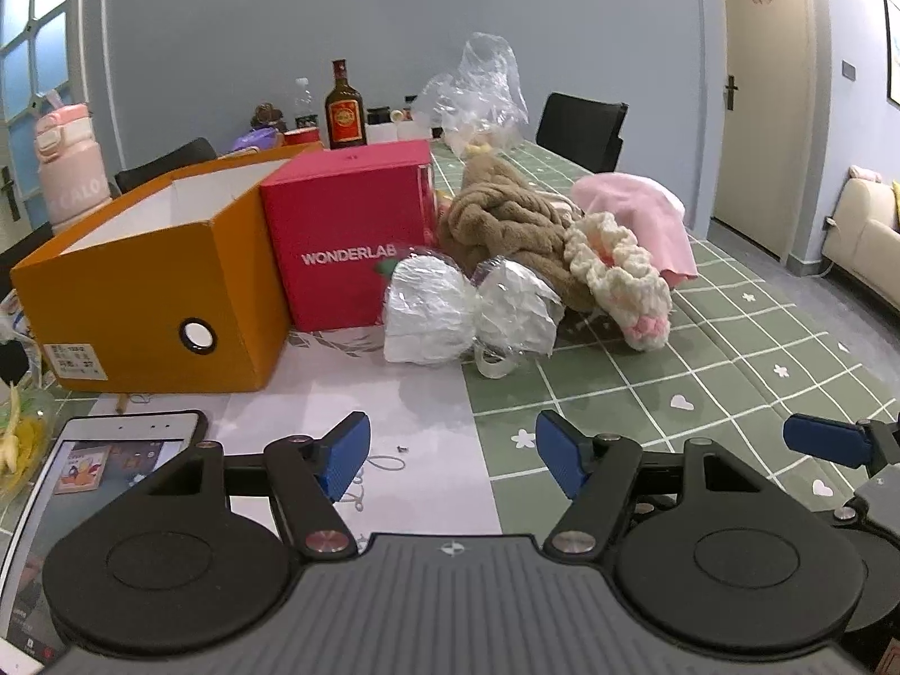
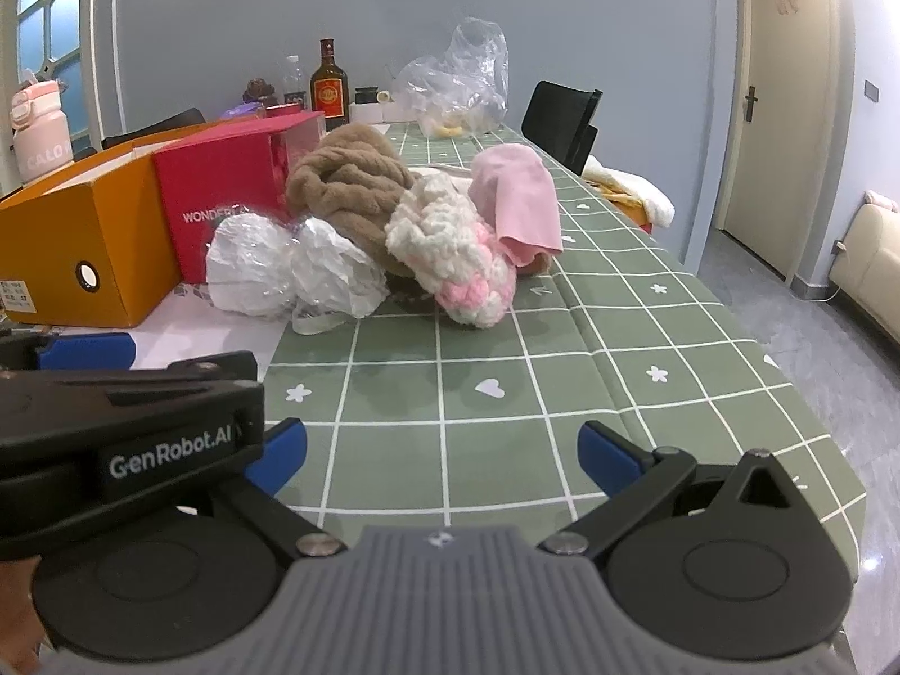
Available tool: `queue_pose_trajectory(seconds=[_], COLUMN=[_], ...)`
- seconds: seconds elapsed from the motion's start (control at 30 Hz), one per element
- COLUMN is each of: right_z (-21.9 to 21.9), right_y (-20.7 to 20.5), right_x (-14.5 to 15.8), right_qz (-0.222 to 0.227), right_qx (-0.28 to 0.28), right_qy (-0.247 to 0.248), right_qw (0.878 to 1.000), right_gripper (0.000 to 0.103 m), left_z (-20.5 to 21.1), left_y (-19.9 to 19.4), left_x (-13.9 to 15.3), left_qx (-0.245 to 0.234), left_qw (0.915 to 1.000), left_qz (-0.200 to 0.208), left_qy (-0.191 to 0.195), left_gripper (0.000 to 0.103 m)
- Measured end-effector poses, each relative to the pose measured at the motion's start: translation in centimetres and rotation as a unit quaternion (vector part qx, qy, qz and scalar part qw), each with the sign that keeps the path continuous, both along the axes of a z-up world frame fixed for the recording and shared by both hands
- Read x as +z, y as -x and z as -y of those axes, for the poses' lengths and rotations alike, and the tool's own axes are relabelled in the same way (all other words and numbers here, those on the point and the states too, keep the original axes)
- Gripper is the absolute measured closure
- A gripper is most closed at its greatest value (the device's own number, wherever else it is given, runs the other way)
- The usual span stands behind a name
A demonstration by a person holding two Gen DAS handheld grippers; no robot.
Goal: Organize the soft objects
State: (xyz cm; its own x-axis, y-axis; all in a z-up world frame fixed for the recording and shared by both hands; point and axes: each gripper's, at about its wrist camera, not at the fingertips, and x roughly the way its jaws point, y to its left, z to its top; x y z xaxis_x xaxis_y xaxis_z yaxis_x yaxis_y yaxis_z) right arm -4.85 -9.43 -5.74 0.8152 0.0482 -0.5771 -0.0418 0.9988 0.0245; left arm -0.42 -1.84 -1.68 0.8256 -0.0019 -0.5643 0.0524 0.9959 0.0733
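Both grippers hung low over the green checked tablecloth (image 2: 506, 394), nothing in 'em. Left gripper (image 1: 453, 453) had its jaws spread wide; right gripper (image 2: 441, 458) same, wide apart. Soft pile sat well ahead, beside the red box (image 1: 349, 230): brown plush (image 1: 506, 219), cream-pink knit (image 1: 624, 275), pink cloth (image 1: 635, 208), plastic-wrapped white bundle (image 1: 444, 312) in front. Orange box (image 1: 152, 292) stood open, touching the red box's left side.

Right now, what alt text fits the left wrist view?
The open, empty left gripper hovers above a green checked tablecloth, facing a heap of soft items: brown plush fabric, a crocheted piece and pink cloth. An open orange box sits at left.
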Motion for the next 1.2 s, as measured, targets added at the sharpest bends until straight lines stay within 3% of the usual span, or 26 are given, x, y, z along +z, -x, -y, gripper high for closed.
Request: queue_pose_trajectory(seconds=[0.5,1.2], right_z=[0.2,0.4], right_y=[0.8,0.9], right_x=[0.9,0.4], right_qz=[0.018,0.013], right_qx=[-0.003,-0.008], right_qy=[-0.011,-0.010], right_qw=[1.000,1.000], right_gripper=[0.003,0.003], left_z=[0.0,0.1], left_y=[1.1,1.0], left_x=[1.1,0.5], left_qx=[0.017,0.011], left_qw=[0.9995,0.9996], left_qz=[0.025,0.006], left_qy=[0.008,0.025], left_gripper=[0.023,0.023])
